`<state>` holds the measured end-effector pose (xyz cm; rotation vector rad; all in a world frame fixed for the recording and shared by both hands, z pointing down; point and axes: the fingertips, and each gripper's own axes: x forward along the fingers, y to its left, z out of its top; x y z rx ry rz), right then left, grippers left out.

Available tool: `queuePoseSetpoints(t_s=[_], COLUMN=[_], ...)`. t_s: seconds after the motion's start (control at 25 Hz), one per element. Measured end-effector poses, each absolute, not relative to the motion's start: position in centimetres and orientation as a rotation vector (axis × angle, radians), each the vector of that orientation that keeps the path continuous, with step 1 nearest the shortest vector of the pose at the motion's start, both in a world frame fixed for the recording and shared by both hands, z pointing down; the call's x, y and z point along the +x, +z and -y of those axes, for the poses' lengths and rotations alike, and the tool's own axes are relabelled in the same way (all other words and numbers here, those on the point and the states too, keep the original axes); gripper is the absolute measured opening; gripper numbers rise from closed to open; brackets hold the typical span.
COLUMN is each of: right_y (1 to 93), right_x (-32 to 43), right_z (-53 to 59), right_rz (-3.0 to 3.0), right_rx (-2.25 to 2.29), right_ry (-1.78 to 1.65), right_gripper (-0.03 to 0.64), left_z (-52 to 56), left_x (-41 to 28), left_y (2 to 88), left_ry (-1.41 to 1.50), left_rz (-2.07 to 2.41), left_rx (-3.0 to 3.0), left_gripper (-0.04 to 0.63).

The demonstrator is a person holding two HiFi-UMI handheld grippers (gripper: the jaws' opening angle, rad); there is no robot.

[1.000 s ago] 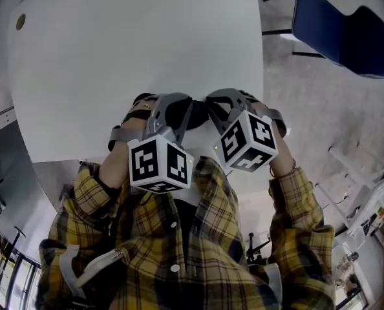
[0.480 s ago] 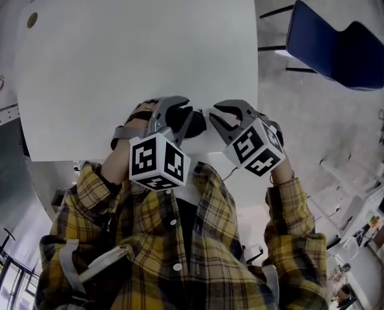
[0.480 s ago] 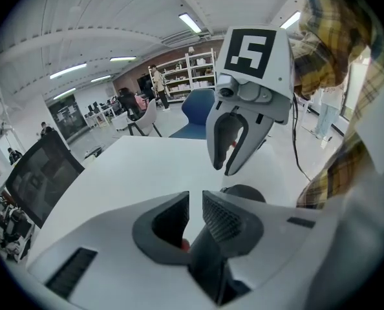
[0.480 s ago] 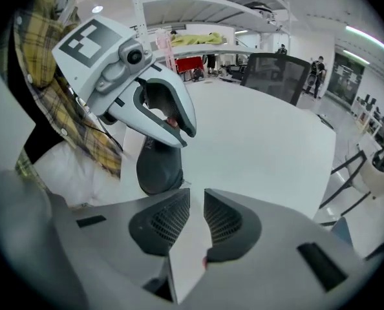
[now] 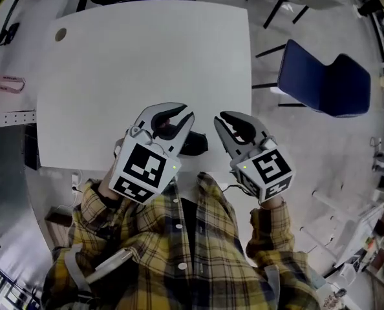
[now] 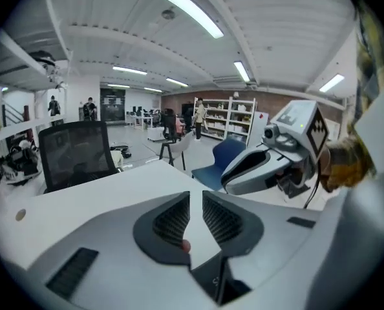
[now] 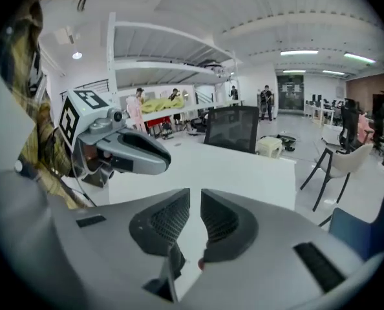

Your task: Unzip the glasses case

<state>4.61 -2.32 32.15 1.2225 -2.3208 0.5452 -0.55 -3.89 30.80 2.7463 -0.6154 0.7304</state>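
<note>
Head view: both grippers are over the near edge of the white table [image 5: 140,57], just apart, low centre of frame.

Left gripper [image 6: 196,202]: jaws drawn together to a thin slit, with only table top showing through it. Nothing is clamped.

Right gripper [image 7: 195,202]: the same, jaws closed to a narrow gap and nothing held.

Case [image 5: 193,144]: a black shape lying on the table at its near edge, between my two grippers. It sits just beside the left one's jaws and a little apart from the right one's. I cannot tell whether the left gripper touches it, and the zip is too dark and small to read.

Blue chair [image 5: 321,86] on the floor, right of frame.
</note>
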Motion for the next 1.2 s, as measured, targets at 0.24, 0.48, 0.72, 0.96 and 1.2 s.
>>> queuePoseSetpoints(t_s=[0.24,0.48,0.72,0.96,1.2], right_y=[22.9,18.0,16.9,17.1,17.1], right_x=[2.4,-0.4,-2.6,-2.4,-2.2], right_z=[5.8,6.0,6.0,5.9,5.9], right_rz=[2.493,2.580,2.625,2.616,2.611], right_rx=[1.422,1.448,1.382,1.381,1.386], right_ry=[0.454,0.358,0.314,0.309,0.310], right_gripper=[0.034,0.002,-0.002,-0.002,-0.002], left_z=[6.3,6.3,6.2,6.0,6.1], left_x=[-3.0,-5.5,-6.4,-6.1,-5.7], left_y=[21.6,16.4,15.8,16.1,16.3], left_ry=[0.365,0.217,0.206,0.209,0.225], left_rz=[0.781,0.956,1.021,1.010,1.002], left_rx=[2.700,2.719,2.711,2.708,2.715], left_gripper=[0.042,0.012,0.009,0.008,0.008])
